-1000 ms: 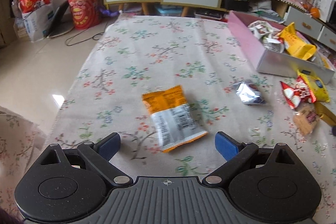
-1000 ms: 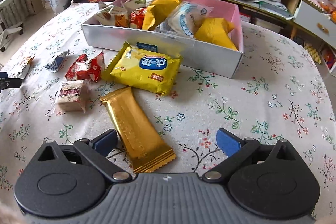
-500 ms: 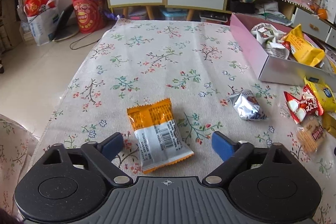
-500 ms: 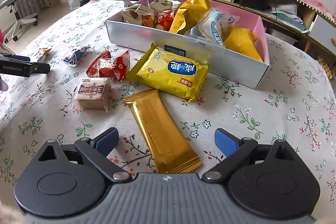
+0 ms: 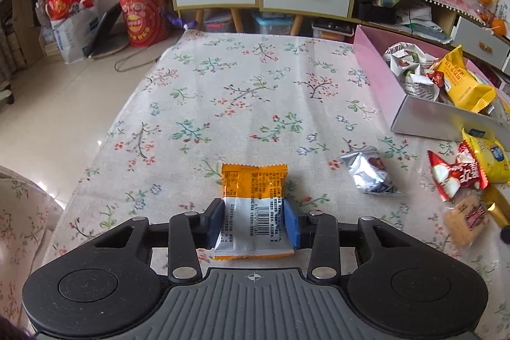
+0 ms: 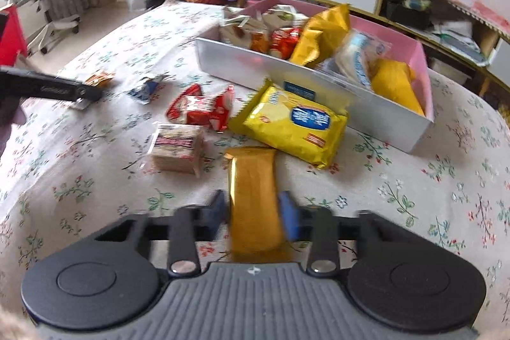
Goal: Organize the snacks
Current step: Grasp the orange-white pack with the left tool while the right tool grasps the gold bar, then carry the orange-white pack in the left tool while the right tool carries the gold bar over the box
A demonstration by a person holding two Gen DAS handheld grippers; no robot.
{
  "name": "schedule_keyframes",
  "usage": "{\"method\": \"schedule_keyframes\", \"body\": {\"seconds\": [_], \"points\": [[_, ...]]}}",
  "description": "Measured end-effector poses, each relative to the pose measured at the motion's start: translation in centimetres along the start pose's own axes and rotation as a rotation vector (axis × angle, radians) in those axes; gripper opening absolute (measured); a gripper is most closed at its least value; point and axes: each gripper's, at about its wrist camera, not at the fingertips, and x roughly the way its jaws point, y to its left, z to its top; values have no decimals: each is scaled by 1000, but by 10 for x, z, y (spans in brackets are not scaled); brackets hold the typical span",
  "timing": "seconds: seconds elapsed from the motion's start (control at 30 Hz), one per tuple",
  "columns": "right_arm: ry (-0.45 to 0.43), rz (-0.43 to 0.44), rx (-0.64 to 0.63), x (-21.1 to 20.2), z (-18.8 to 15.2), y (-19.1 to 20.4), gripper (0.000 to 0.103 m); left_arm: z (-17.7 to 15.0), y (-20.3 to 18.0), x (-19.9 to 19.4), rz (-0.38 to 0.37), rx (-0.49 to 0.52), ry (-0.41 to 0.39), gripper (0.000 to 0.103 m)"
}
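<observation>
My left gripper [image 5: 254,222] is shut on an orange and silver snack packet [image 5: 253,184] that lies on the floral tablecloth. My right gripper [image 6: 253,217] is shut on a long gold bar wrapper [image 6: 253,187]. A pink and silver box [image 6: 248,66] with several snacks stands beyond it; it also shows at the right in the left wrist view [image 5: 376,69]. The left gripper shows at the far left of the right wrist view [image 6: 57,90].
Loose on the cloth are a yellow packet [image 6: 296,123], a red and white packet [image 6: 200,109], a brown wafer pack [image 6: 177,150] and a silver packet [image 5: 368,172]. The table's left edge [image 5: 105,142] drops to the floor. Cabinets stand behind.
Both grippers moved forward over their packets and closed from wide open onto them. The right view has swung slightly left and is blurred.
</observation>
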Motion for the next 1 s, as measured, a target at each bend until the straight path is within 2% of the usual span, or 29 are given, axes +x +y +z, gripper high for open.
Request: {"method": "schedule_keyframes", "body": {"seconds": [0.37, 0.67, 1.0], "points": [[-8, -6, 35, -11, 6, -2, 27, 8, -22, -14, -73, -7, 4, 37], [-82, -10, 75, -31, 21, -5, 27, 18, -34, -31, -132, -44, -33, 37], [-166, -23, 204, -35, 42, -28, 27, 37, -67, -31, -217, -99, -67, 37]]}}
